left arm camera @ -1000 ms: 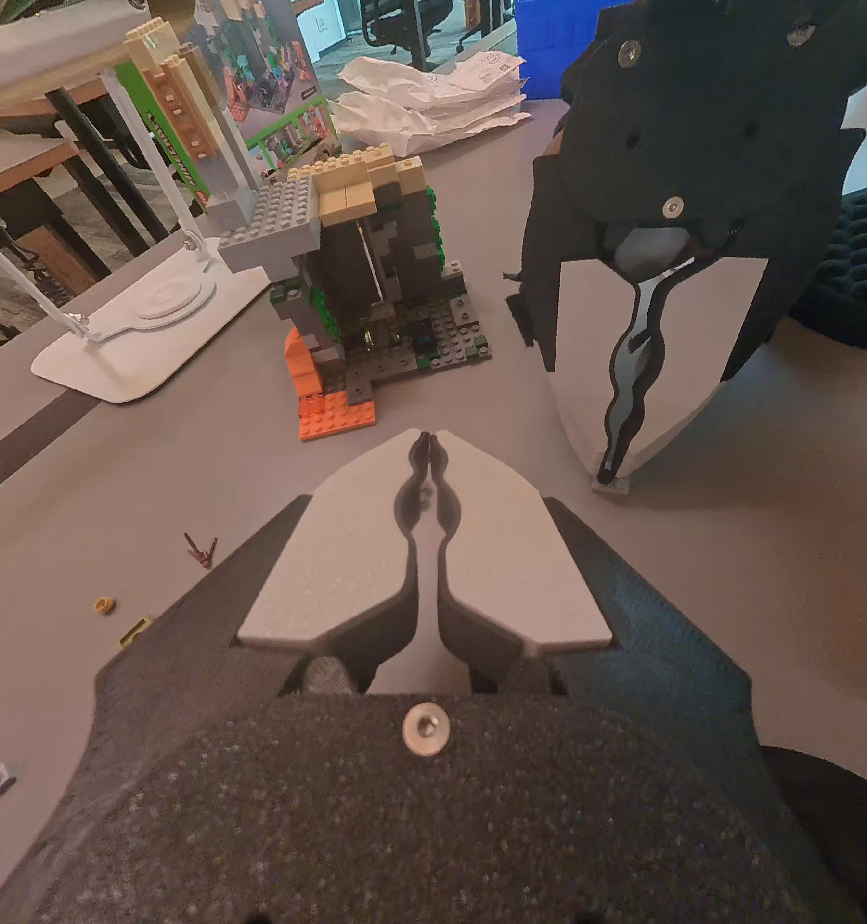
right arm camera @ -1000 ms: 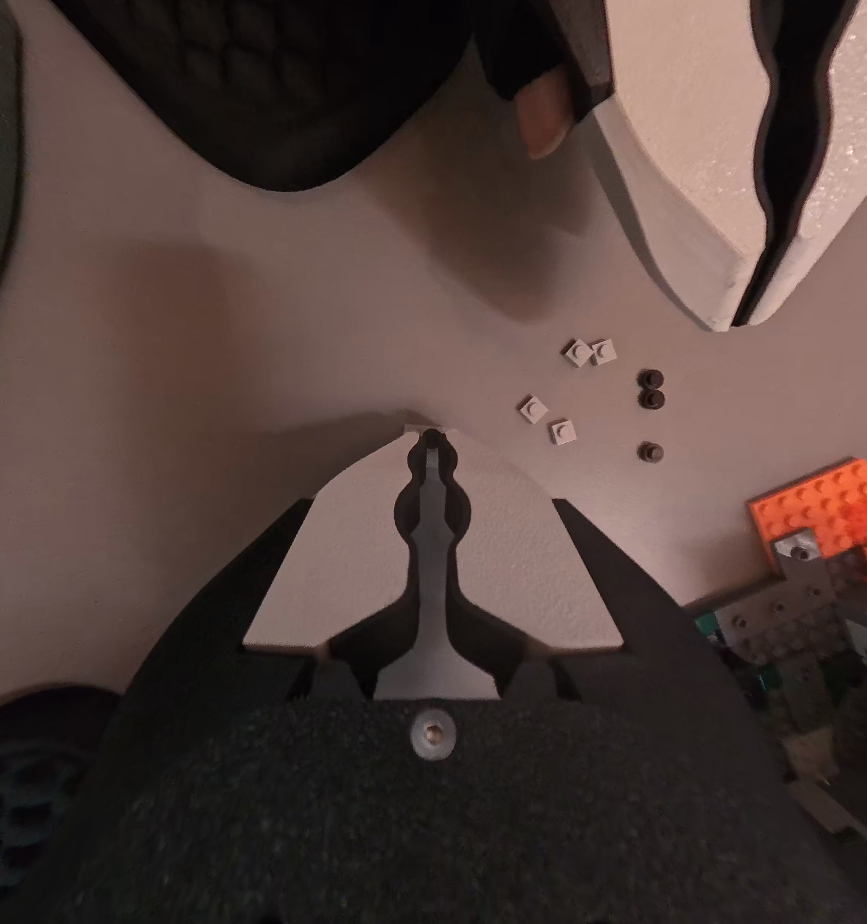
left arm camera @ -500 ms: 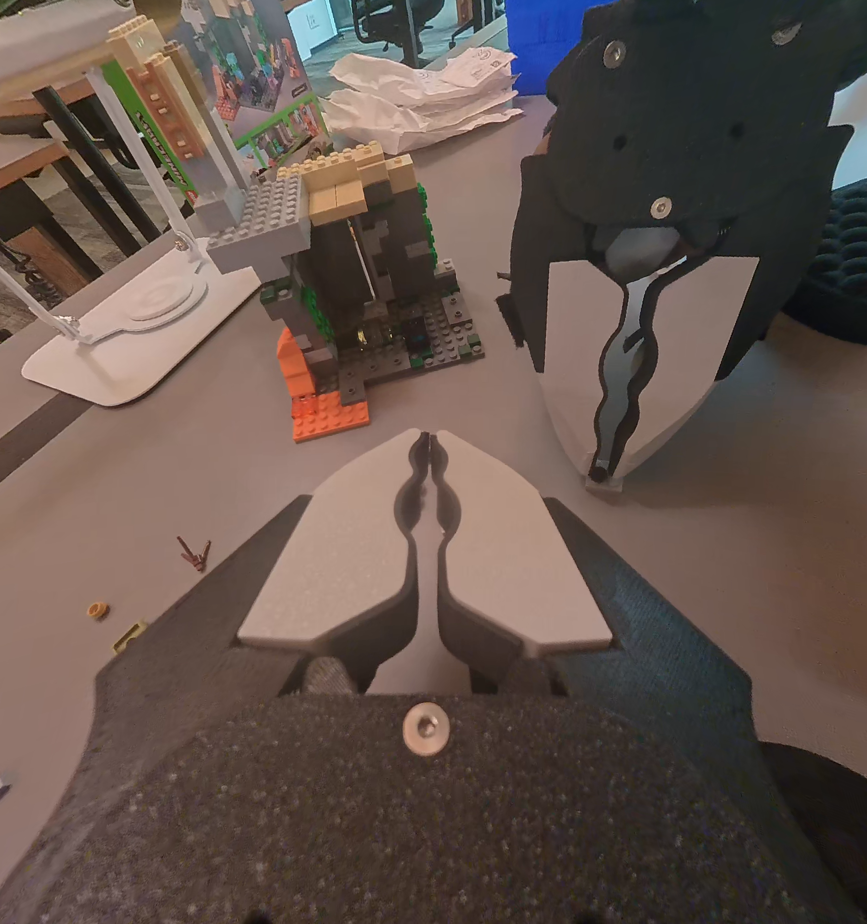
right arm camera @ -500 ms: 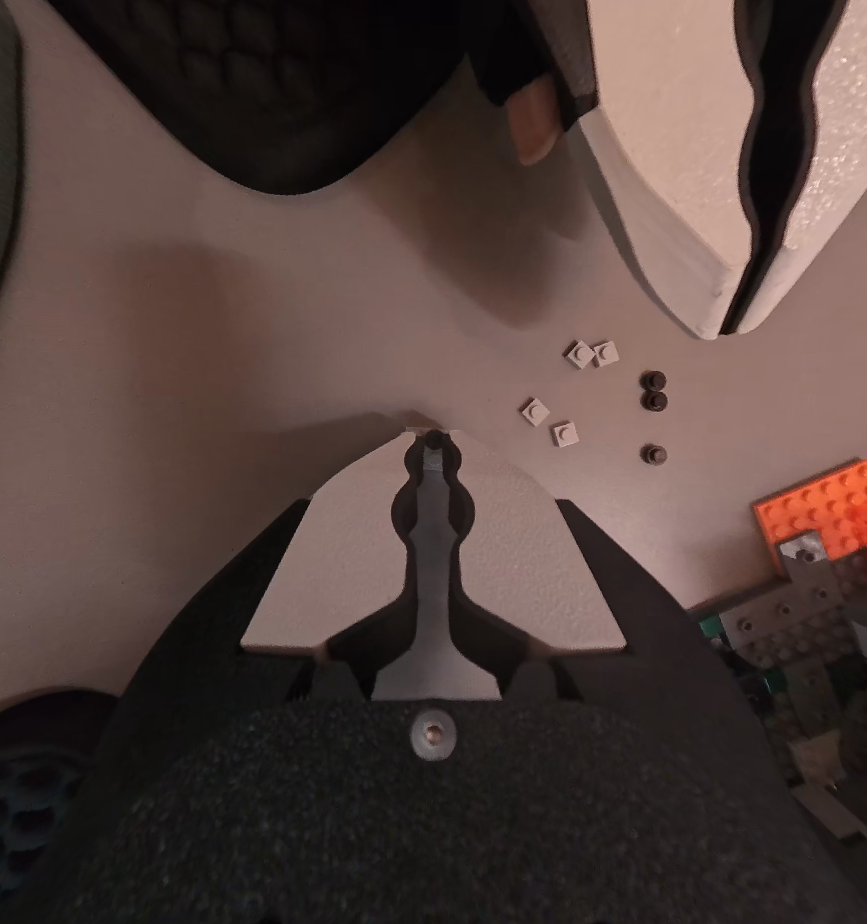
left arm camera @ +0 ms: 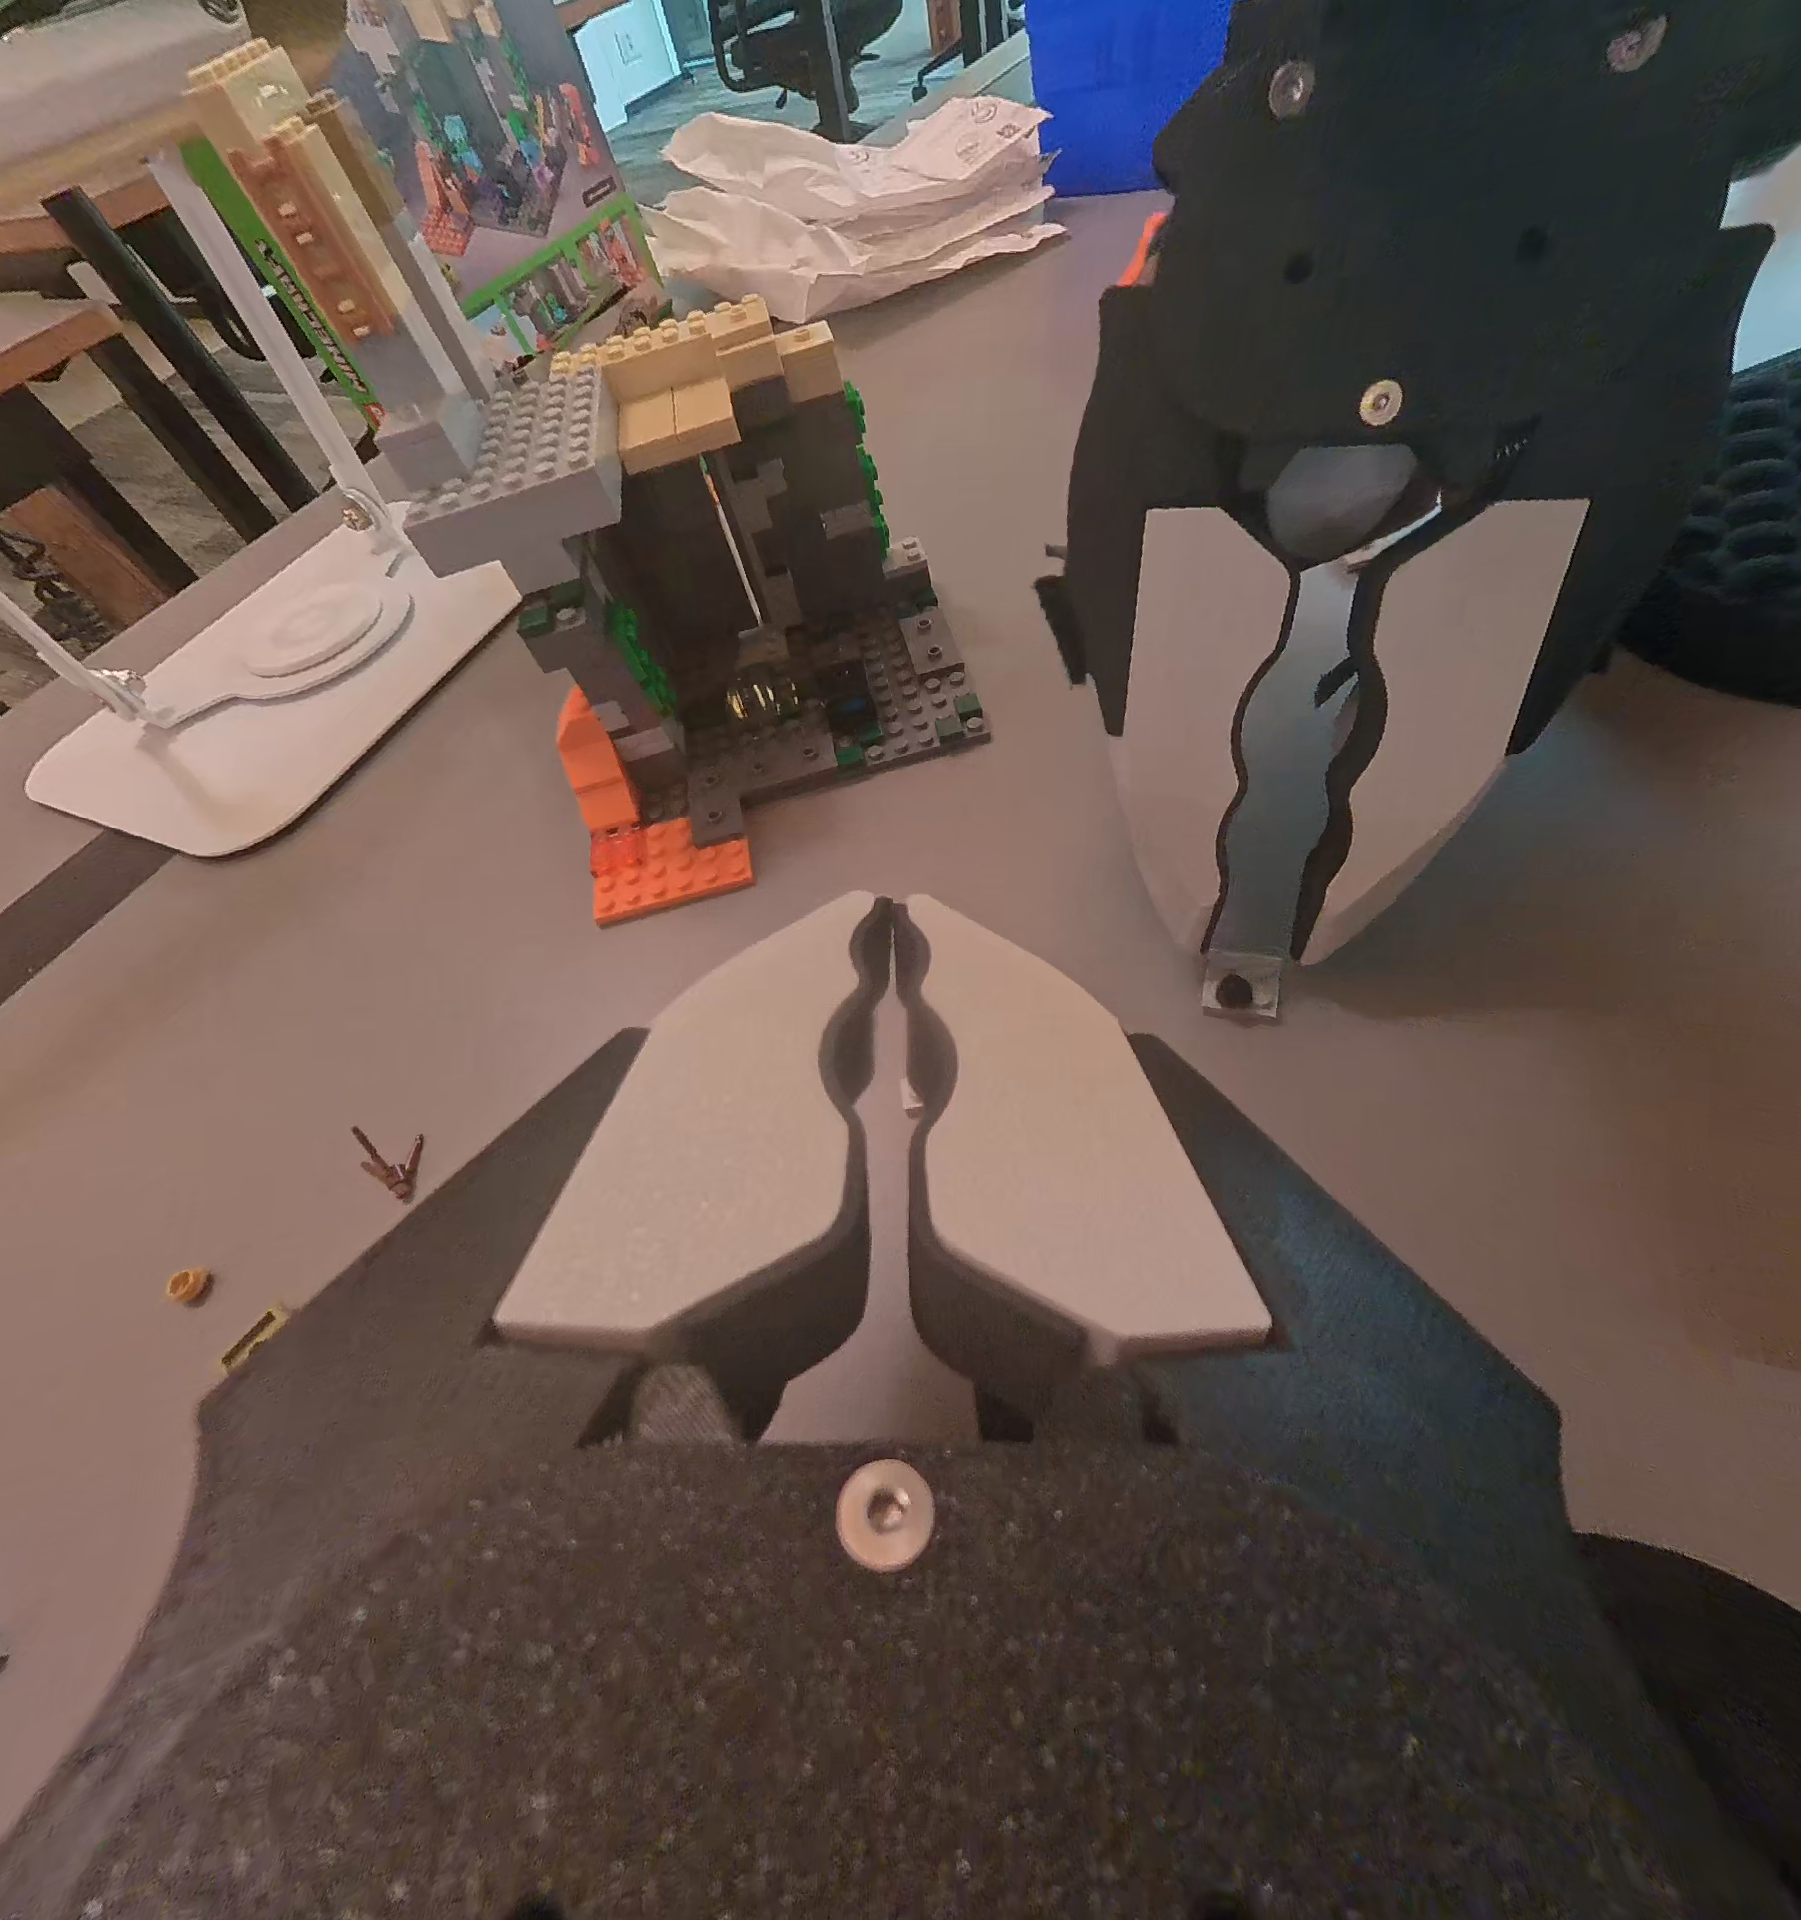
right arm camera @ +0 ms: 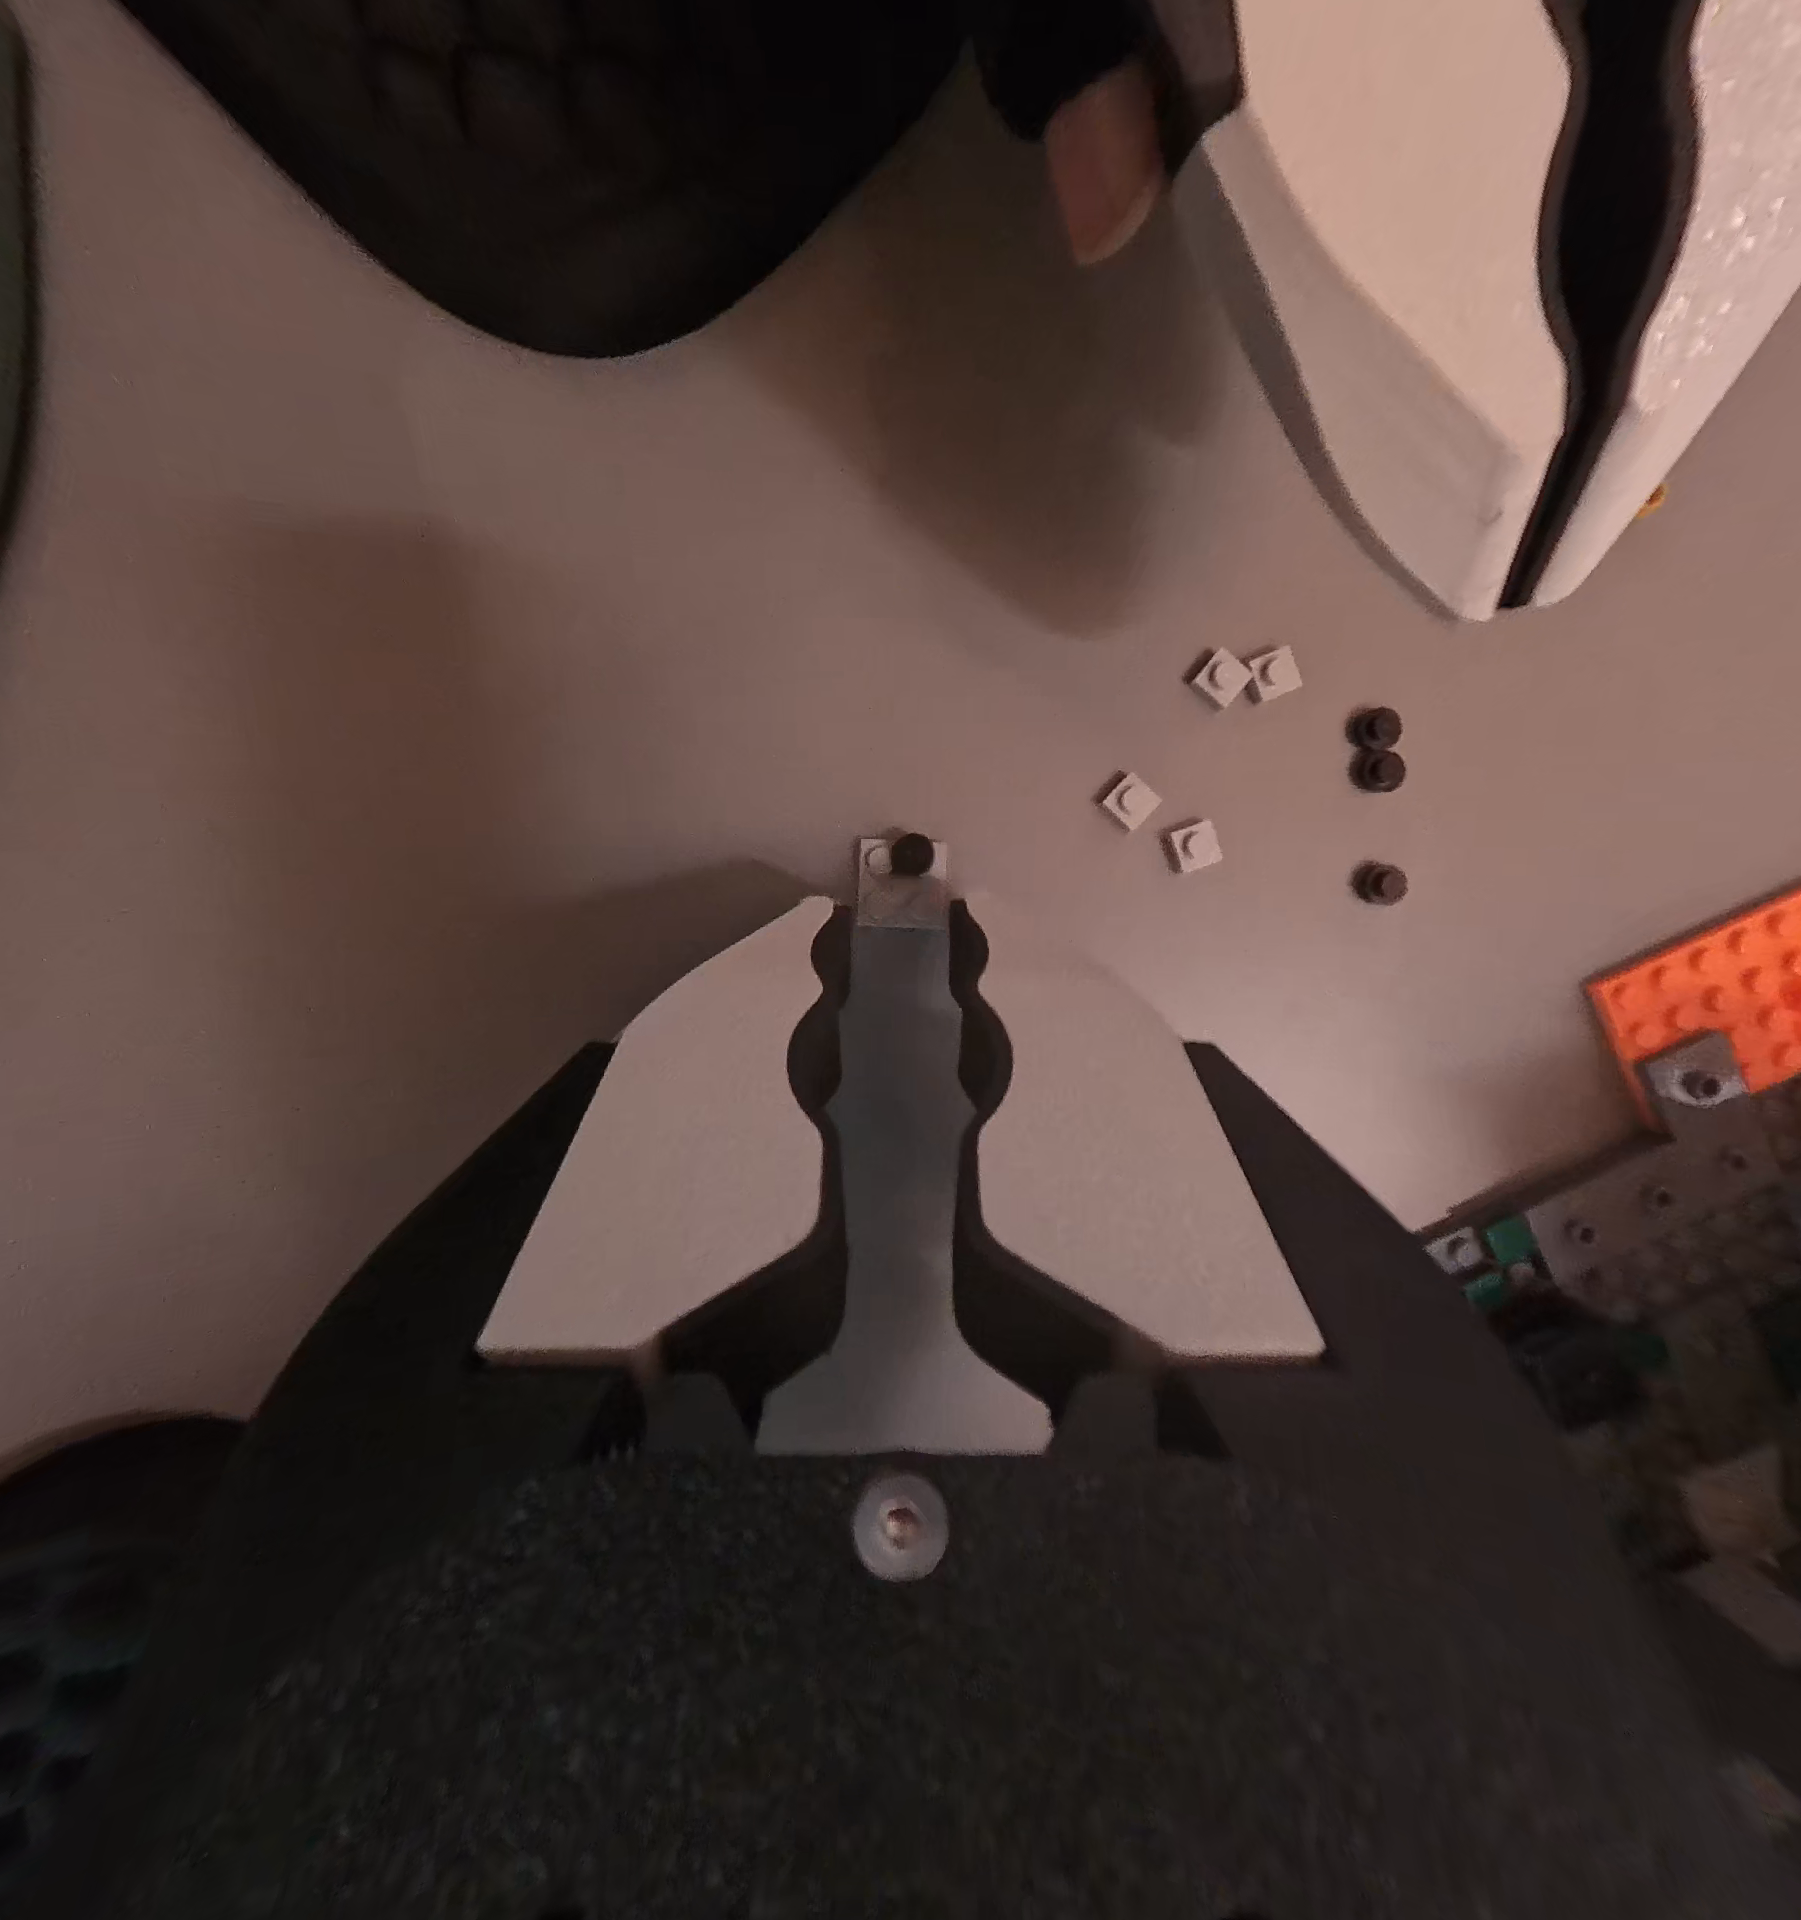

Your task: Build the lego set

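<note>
The partly built Lego model point(left arm camera: 730, 623), grey and black with tan top and an orange plate point(left arm camera: 672, 868), stands mid-table; its corner shows in the right wrist view point(right arm camera: 1706, 1195). My left gripper point(left arm camera: 891, 912) is shut, just in front of the orange plate; it also shows in the right wrist view point(right arm camera: 1509, 603). My right gripper point(right arm camera: 893, 906) is open, tips down at the table, and also shows in the left wrist view point(left arm camera: 1251, 951). A small grey plate with a black round piece on it point(right arm camera: 901, 862) lies on the table at its tips point(left arm camera: 1239, 992).
Several loose grey 1x1 plates point(right arm camera: 1228, 681) and black round studs point(right arm camera: 1377, 748) lie between the grippers. A white stand point(left arm camera: 252, 686), the set's box point(left arm camera: 480, 156) and crumpled bags point(left arm camera: 875, 197) are behind. Small parts point(left arm camera: 392, 1164) lie left. A black honeycomb pad point(left arm camera: 1789, 540) is right. Across from one pair of fingers to the other is roughly 9 centimeters. The partly built Lego model point(left arm camera: 730, 623) is about 20 centimeters from both grippers' fingertips.
My right gripper has opened and let go of the small grey plate with the black round piece, which now lies on the table. My left gripper stays shut, barely shifted.
</note>
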